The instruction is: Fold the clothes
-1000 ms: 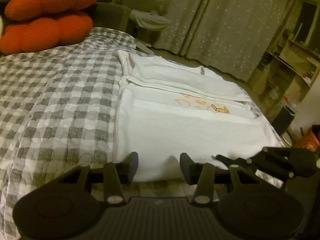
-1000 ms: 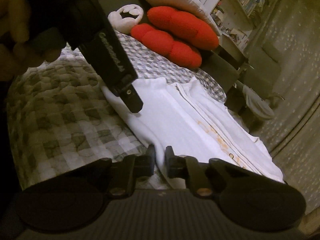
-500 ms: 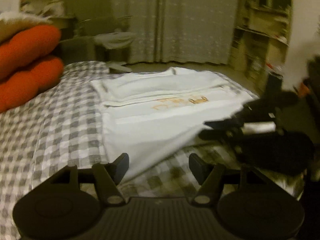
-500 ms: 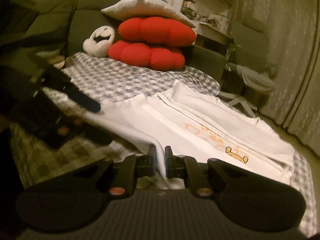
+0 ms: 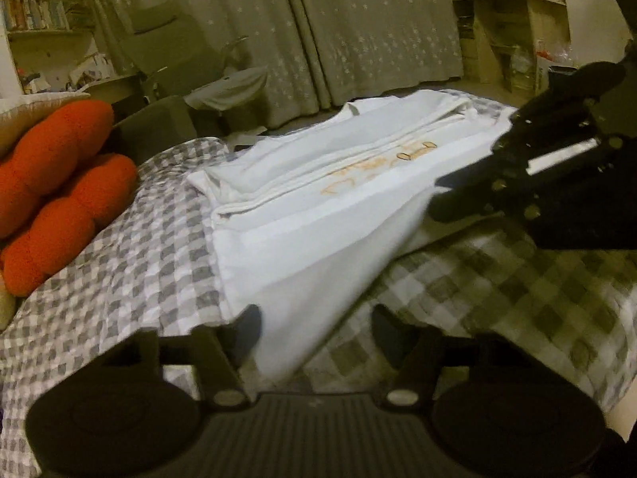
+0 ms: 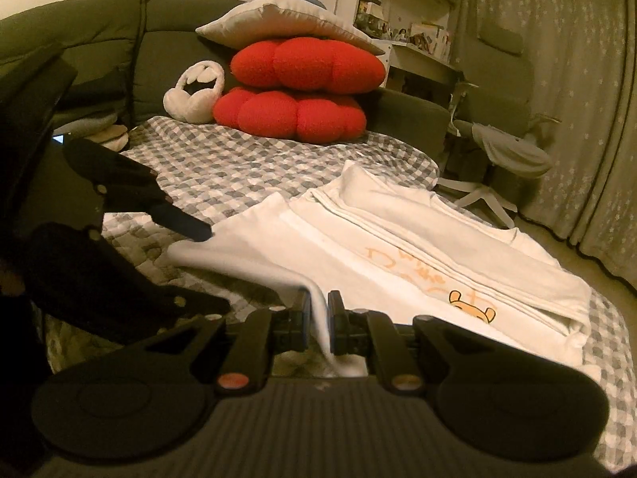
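A white garment [image 5: 318,231] with an orange print lies partly folded on the checked bedspread [image 5: 139,259]. Its near corner reaches in between the fingers of my left gripper [image 5: 314,318], beside the left finger. Those jaws are closing, and a wide gap remains between them. My right gripper [image 6: 318,318] is shut on the garment's [image 6: 358,247] near hem and holds it a little off the bed. The right gripper [image 5: 438,195] also shows at the right of the left wrist view, and the left gripper [image 6: 219,269] at the left of the right wrist view, straddling the cloth's edge.
Two red cushions [image 6: 298,91] are stacked at the head of the bed under a grey pillow [image 6: 286,20], with a white plush toy [image 6: 195,95] beside them. A chair [image 6: 505,151], curtains [image 5: 358,32] and shelves [image 5: 509,32] stand beyond the bed.
The left gripper rolled and slid toward the garment's near corner, which now lies between its fingers; its jaws widened, then narrowed. The right gripper rolled and lifted the hem slightly.
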Action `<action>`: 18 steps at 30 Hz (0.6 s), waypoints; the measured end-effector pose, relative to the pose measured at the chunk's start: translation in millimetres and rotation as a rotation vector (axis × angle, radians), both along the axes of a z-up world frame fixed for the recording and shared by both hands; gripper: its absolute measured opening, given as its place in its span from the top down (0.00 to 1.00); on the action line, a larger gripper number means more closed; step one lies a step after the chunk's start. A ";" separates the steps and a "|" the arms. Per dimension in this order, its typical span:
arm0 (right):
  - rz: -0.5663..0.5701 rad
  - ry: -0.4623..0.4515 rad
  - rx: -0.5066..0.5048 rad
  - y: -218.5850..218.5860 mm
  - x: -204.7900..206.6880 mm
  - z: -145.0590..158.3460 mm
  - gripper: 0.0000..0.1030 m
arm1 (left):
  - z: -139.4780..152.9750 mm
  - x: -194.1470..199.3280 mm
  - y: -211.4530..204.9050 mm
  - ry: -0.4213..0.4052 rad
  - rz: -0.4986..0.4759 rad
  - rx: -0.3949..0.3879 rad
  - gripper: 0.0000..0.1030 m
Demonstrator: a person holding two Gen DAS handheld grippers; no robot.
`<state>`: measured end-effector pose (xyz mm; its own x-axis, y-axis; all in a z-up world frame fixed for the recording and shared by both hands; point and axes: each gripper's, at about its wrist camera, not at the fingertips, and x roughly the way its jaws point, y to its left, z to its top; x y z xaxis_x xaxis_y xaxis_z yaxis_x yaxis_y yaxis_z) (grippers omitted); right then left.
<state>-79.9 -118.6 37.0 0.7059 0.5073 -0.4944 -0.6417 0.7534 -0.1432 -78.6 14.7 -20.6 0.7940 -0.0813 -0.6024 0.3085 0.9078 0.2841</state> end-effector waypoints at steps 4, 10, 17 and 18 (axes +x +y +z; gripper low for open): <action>0.014 0.006 -0.032 0.4 3.3 -5.6 0.90 | 3.0 3.1 10.5 0.012 0.040 -0.023 0.85; 0.016 -0.052 -0.243 1.7 -9.7 -26.7 0.71 | 6.3 4.6 20.2 0.033 0.059 -0.087 0.88; -0.157 -0.029 -0.275 -50.4 -6.6 -25.3 0.71 | 8.0 7.3 23.4 0.037 0.070 -0.113 0.91; -0.184 -0.021 -0.277 -57.5 -5.1 -24.8 0.71 | 8.1 7.6 23.4 0.037 0.071 -0.115 0.91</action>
<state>-85.0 -176.0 12.1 0.7847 0.2188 -0.5800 -0.4935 0.7867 -0.3710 -71.0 38.1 -12.5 0.7776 -0.0961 -0.6213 0.2506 0.9537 0.1661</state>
